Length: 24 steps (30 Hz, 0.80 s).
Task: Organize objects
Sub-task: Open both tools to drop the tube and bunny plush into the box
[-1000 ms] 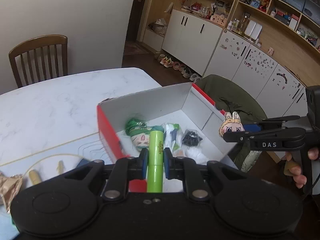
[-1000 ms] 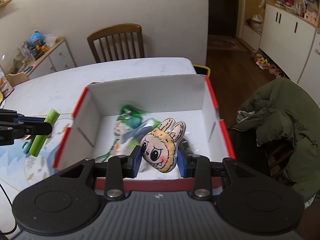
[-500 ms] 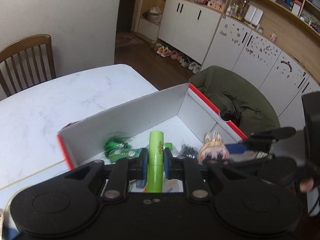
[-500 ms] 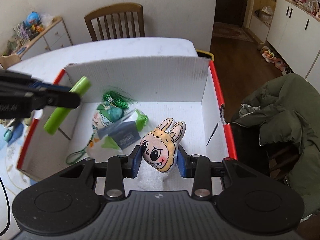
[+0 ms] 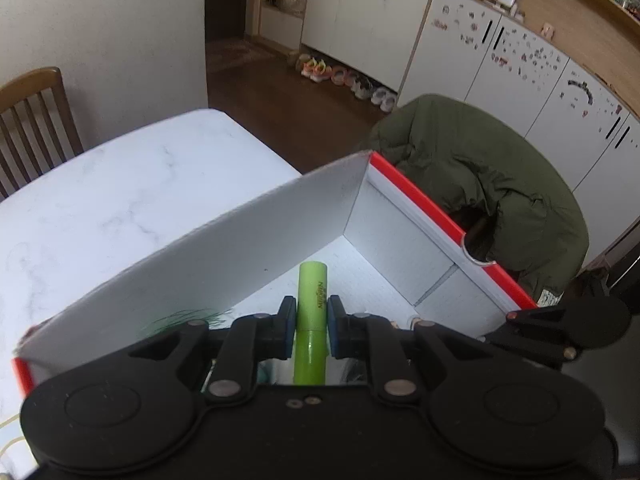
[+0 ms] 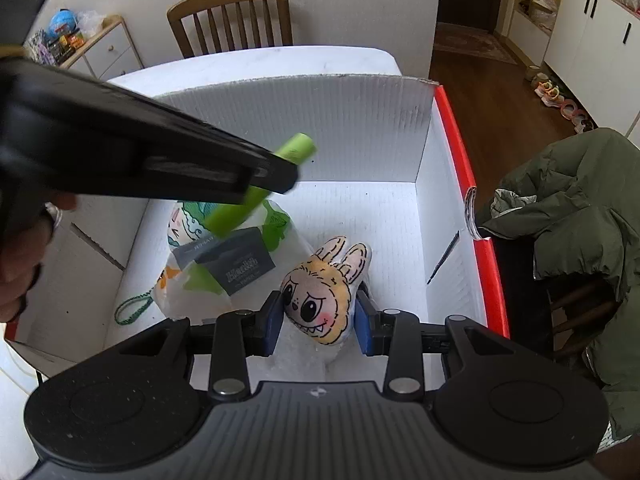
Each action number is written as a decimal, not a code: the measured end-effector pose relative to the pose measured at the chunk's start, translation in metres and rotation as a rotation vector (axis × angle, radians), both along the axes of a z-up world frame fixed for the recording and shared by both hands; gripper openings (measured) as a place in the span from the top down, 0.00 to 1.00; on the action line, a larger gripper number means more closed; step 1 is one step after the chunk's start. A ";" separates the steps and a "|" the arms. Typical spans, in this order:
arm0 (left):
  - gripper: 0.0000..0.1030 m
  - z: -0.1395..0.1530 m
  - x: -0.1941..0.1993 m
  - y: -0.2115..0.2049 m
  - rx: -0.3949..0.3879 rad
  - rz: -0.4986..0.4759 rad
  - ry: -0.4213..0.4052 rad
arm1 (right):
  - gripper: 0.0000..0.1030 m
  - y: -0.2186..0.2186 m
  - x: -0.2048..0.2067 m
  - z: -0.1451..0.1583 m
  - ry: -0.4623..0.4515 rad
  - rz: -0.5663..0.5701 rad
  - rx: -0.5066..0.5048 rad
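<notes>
A lime-green tube (image 5: 311, 312) sits clamped in my left gripper (image 5: 311, 320), held over the inside of a white box with red rims (image 5: 412, 240). From the right wrist view the same green tube (image 6: 256, 188) hangs above the box floor under the left gripper's dark finger (image 6: 160, 152). My right gripper (image 6: 318, 318) is shut on a yellow bunny-eared plush (image 6: 324, 292), low inside the box (image 6: 452, 128) near its front right. A bagged green-and-white toy with a dark card (image 6: 228, 256) lies on the box floor at left.
The box stands on a white marble table (image 5: 120, 192). A chair draped with an olive jacket (image 6: 580, 232) is close to the box's right side. A wooden chair (image 6: 232, 16) stands behind the table. A person's hand (image 6: 20, 256) grips the left tool's handle.
Both grippers have moved forward and down into the box. The green tube went from outside the left wall to over the box's middle; the plush sank toward the floor.
</notes>
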<state>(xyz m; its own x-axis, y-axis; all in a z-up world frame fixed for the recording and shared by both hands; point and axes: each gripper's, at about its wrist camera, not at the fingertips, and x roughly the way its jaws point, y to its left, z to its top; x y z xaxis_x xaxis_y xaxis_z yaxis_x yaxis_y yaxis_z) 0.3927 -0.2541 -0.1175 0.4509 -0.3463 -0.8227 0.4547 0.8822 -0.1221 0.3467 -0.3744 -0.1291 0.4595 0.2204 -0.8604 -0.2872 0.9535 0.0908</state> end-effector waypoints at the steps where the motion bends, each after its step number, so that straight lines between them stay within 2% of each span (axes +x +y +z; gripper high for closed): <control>1: 0.87 -0.003 0.002 -0.003 0.005 -0.004 0.007 | 0.65 0.000 0.000 -0.001 0.003 0.007 -0.001; 7: 0.87 -0.021 0.013 -0.015 0.040 -0.009 0.059 | 0.64 0.004 0.000 -0.005 0.013 0.030 -0.016; 15: 0.86 -0.030 0.019 -0.017 0.068 -0.001 0.082 | 0.64 0.004 0.001 -0.008 0.018 0.030 -0.029; 20: 0.77 -0.031 0.015 -0.015 0.087 0.015 0.074 | 0.63 0.001 -0.001 -0.009 0.016 0.027 -0.029; 24: 0.70 -0.026 0.011 -0.013 0.077 0.020 0.066 | 0.55 -0.003 -0.004 -0.005 0.006 0.028 -0.017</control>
<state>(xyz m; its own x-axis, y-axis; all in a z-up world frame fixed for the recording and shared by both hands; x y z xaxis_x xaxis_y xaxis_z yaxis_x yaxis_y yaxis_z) 0.4039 -0.2670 -0.1430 0.4012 -0.2720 -0.8747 0.4302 0.8990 -0.0822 0.3427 -0.3773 -0.1341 0.4486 0.2182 -0.8667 -0.3131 0.9466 0.0762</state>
